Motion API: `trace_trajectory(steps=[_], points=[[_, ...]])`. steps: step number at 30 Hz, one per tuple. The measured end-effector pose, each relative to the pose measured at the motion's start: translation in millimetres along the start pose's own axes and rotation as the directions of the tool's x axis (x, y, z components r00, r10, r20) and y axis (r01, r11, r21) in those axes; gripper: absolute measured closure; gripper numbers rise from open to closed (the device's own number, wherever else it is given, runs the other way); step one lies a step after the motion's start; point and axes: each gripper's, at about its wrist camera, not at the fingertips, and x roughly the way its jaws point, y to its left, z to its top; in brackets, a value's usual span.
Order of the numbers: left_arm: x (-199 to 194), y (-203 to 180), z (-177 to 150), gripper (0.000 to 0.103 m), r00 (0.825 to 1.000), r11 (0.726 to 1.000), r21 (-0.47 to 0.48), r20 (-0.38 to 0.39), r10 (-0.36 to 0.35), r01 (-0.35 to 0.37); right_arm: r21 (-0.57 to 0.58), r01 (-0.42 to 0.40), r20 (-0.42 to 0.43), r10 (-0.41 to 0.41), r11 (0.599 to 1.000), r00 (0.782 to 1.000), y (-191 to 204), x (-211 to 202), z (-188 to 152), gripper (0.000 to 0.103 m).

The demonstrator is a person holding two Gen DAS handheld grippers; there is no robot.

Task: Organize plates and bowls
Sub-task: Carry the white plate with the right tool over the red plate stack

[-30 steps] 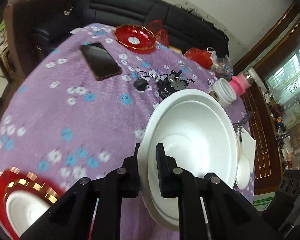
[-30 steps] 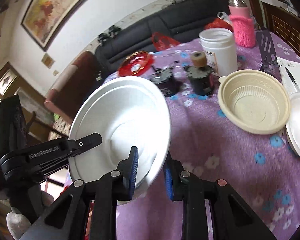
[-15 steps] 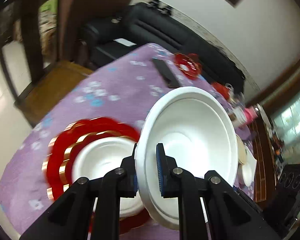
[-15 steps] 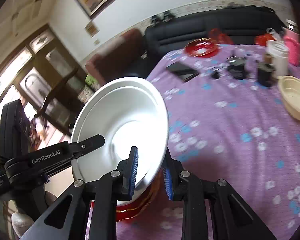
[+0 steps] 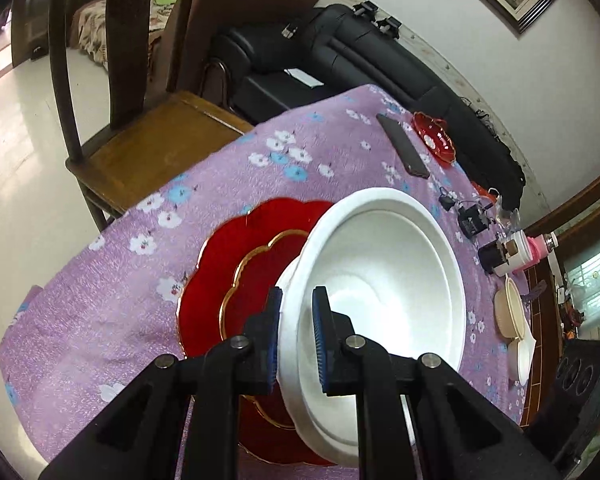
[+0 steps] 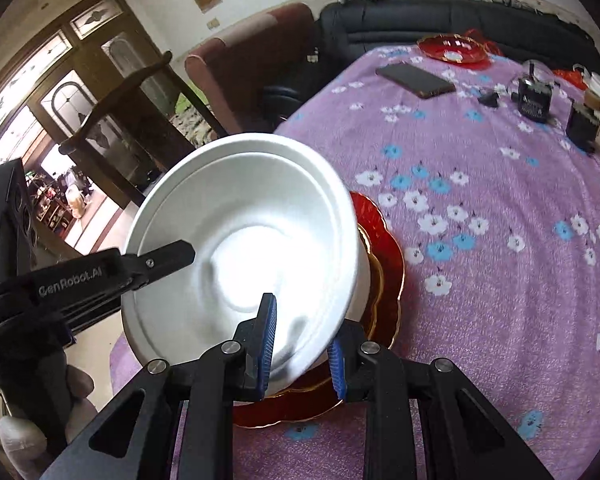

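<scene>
Hovering now over red plate (image 5: 236,264), white bowl (image 5: 384,280)

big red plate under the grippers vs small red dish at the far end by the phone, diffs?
The big red plate is wider than the small red dish. The plate lies under the held white bowl; the dish sits uncovered. The dish has a white centre; the plate's is hidden. Both have scalloped gold-trimmed rims.

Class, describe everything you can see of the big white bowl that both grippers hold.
The white bowl is round, matte, foam-like, with a stepped rim and flat bottom, empty. It is tilted, above the red gold-edged plate. The left gripper and right gripper each clamp its rim, one pad inside, one outside. Whether it touches the plate is unclear.
</scene>
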Motion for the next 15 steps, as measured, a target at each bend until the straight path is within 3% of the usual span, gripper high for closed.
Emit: trace_trajectory(steps=[6,8,10,13,15], points=[[7,0,-4,0.086,0.999,0.999,0.025,-0.003,0.040,-0.040,0.005,0.012,-0.008,-0.012,1.000,1.000,-4,6,1,0.077],[6,2,-5,0.077,0.999,0.999,0.024,-0.001,0.043,-0.043,-0.003,0.020,-0.007,-0.020,1.000,1.000,0,6,1,0.077],[3,5,-5,0.060,0.999,0.999,0.016,0.017,0.050,-0.051,-0.010,0.027,-0.005,-0.027,1.000,1.000,2,6,0,0.077],[-5,11,-4,0.049,0.996,0.997,0.008,0.052,0.073,-0.074,-0.037,0.046,0.008,-0.045,0.998,0.999,5,6,0,0.077],[-9,13,-3,0.049,0.994,0.996,0.004,0.070,0.088,-0.088,-0.076,0.083,0.024,-0.081,0.994,0.996,10,5,0,0.077]])
